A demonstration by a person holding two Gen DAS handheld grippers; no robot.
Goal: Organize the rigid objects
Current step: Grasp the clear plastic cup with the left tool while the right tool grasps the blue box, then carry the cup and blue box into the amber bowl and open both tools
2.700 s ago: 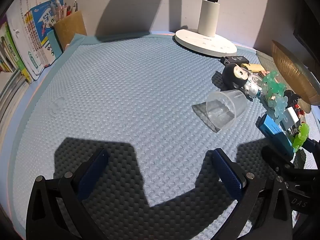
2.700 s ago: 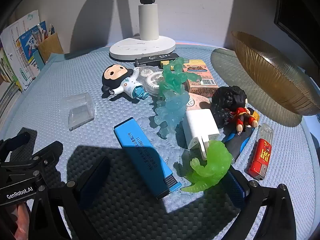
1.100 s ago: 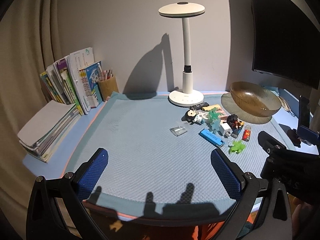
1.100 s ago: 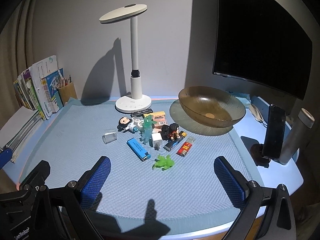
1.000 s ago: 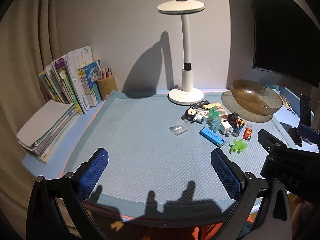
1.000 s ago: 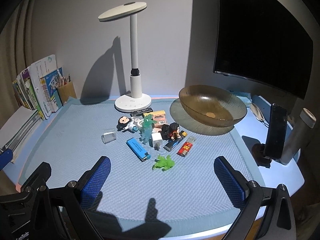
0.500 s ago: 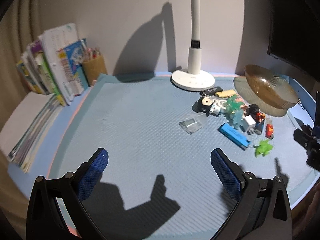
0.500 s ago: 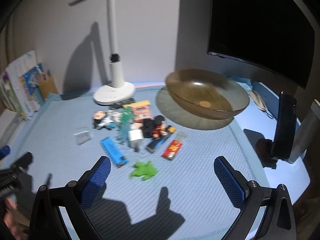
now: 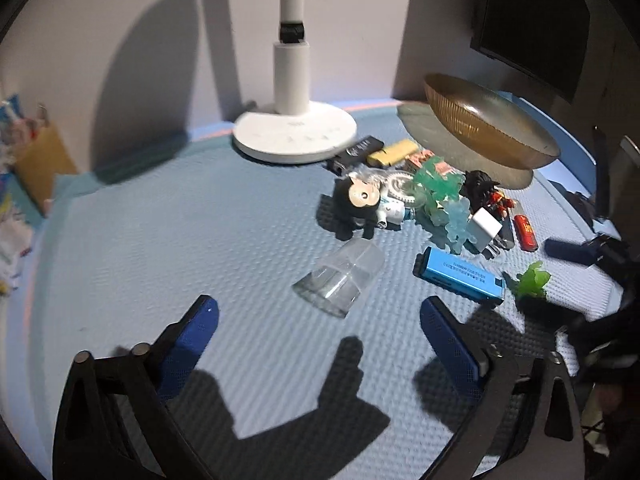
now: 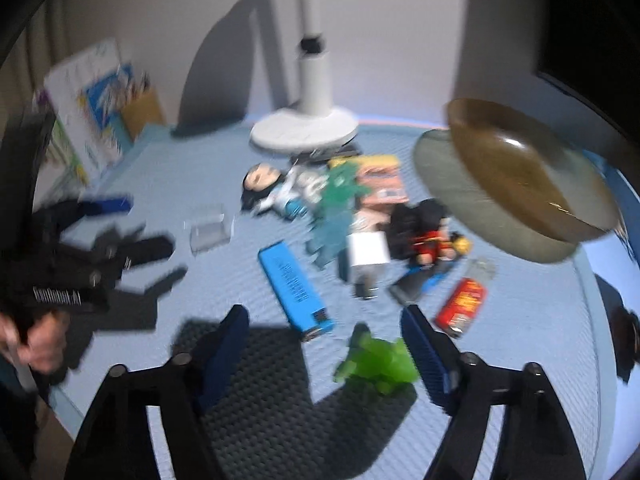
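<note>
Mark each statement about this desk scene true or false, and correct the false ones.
1. The clear cup lies on its side. True.
2. The amber bowl holds the toys. False: the toys lie on the mat beside it.
3. The green figure sits between the right gripper fingers. True; the jaws are closing but not yet pressing on it.
4. The left gripper grips the blue box. False: it holds nothing, and the box lies to one side of it.
5. The lamp base stands on the bowl. False: it stands on the mat.
</note>
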